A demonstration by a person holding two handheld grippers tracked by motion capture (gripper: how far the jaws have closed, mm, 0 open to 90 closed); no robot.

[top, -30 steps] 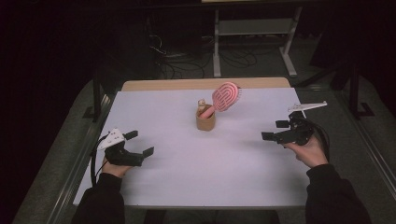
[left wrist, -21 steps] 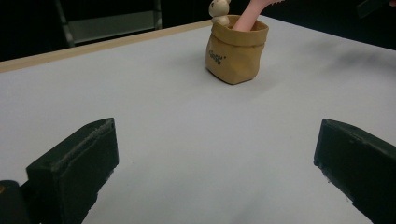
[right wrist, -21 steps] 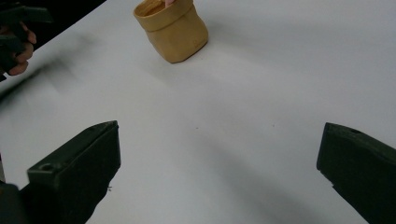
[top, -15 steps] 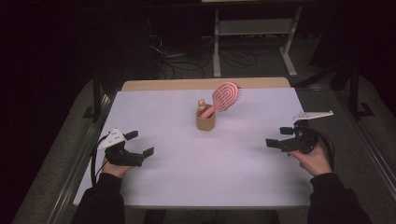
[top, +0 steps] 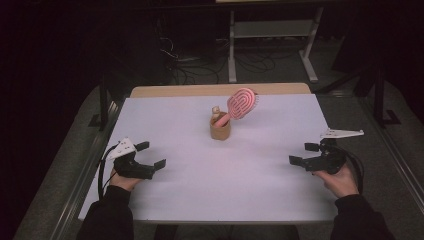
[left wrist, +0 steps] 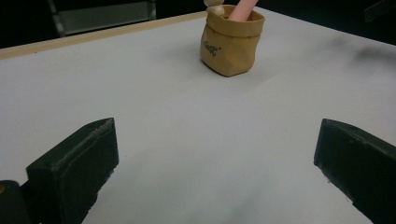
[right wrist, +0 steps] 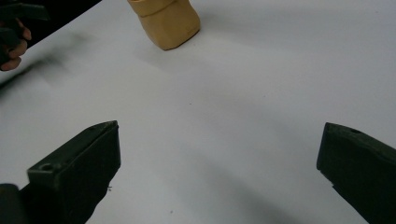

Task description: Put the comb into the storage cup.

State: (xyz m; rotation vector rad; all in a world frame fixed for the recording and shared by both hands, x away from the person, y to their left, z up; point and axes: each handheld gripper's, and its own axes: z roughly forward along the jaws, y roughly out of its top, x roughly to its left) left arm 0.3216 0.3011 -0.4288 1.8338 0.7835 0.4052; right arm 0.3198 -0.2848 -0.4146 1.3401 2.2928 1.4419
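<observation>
The left hand-held gripper [top: 149, 155] is resting at the near left of the white surface [top: 200, 190], its jaws standing wide apart and grasping nothing. The right hand-held gripper [top: 305, 154] is sitting at the near right, close to the surface's right edge, and it too is released, jaws spread with only bare surface between them. Both are pointing inward, toward the middle, and both are lying well apart from the pouch [top: 220, 129].

The pouch, a small tan one (soft-sided, with a rolled rim), is standing upright toward the far middle of the surface. A pink brush [top: 241, 103] is sticking out of it, handle down inside and its round head leaning up and to the right. A small pale thing [top: 216, 110] is poking out of the pouch just left of the handle; what it is cannot be told.

In the left gripper view the pouch [left wrist: 232, 39] is showing far ahead, a little right of centre between the jaws. In the right gripper view it [right wrist: 164, 21] is sitting far ahead and left of centre
</observation>
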